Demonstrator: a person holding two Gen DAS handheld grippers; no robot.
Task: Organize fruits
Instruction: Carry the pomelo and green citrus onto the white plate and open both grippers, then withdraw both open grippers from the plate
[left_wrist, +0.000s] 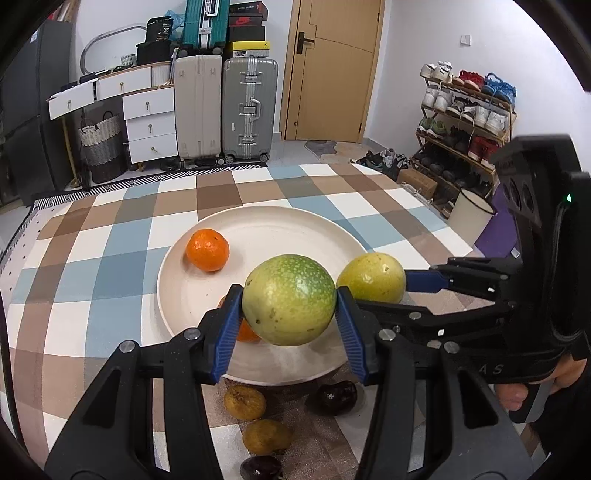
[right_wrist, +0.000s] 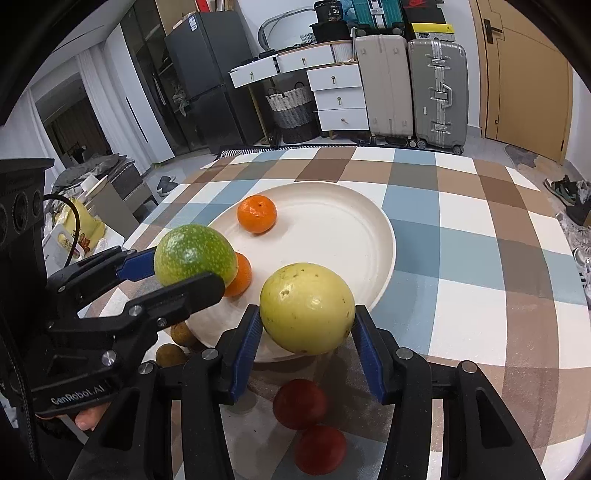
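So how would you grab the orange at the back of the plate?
Grip the far orange across its round middle, coming straight down from above. It sits alone on the plate, open on all sides. Both grippers are full, so one must first drop its fruit.

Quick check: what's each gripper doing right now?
Left gripper: closed on the green fruit.
Right gripper: closed on the yellow fruit.

home | suitcases (left_wrist: 225, 107) | shoe rack (left_wrist: 465, 122) | fridge (right_wrist: 199, 74) | drawers (left_wrist: 147, 122)
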